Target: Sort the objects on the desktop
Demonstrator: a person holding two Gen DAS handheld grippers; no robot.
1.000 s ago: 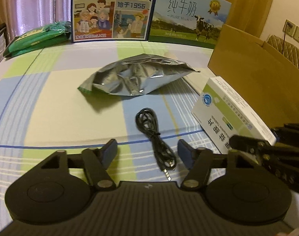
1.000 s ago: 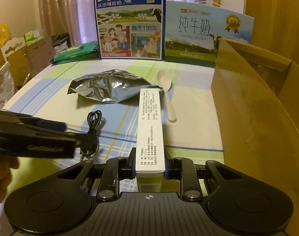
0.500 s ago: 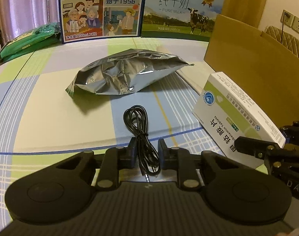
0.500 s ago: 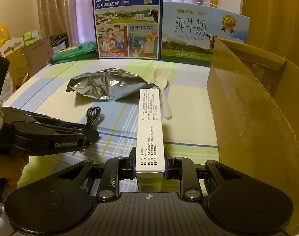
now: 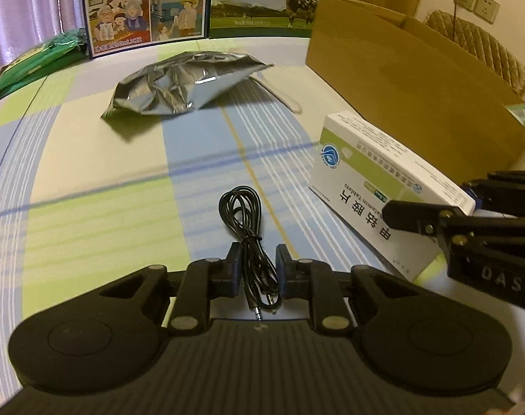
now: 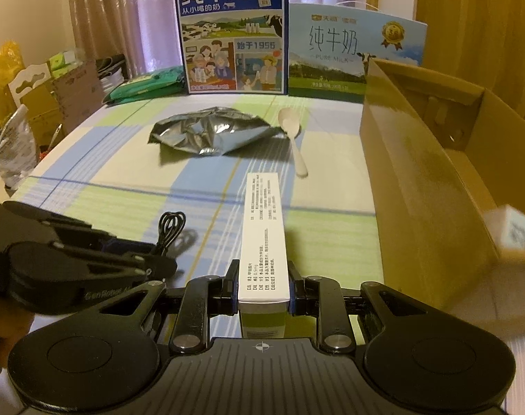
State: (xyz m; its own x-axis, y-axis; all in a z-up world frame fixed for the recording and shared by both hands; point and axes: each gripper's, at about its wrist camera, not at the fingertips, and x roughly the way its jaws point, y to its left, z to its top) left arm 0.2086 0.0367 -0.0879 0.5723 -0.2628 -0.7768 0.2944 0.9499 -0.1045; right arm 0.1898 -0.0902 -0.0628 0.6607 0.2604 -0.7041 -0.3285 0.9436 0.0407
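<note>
The left gripper (image 5: 256, 265) is pinched narrow on the tail of a black audio cable (image 5: 243, 214), whose coil lies ahead on the checked tablecloth (image 5: 89, 159). The right gripper (image 6: 262, 285) clamps a long white-and-green tablet box (image 6: 262, 221), level above the cloth. Beyond lie a crumpled foil bag (image 6: 210, 133), a pale spoon (image 6: 292, 131), and an open cardboard box (image 6: 418, 180) at the right.

Two low wrist views (tabletop (image 5: 89, 214) shared)

I am holding the coiled black audio cable (image 5: 246, 221) between my left gripper (image 5: 256, 265) fingers; the long white tablet box (image 6: 262, 235) is sitting to its right, the crumpled silver foil bag (image 6: 210, 135) lying behind both, the open brown cardboard box (image 6: 428, 186) standing rightmost.
</note>
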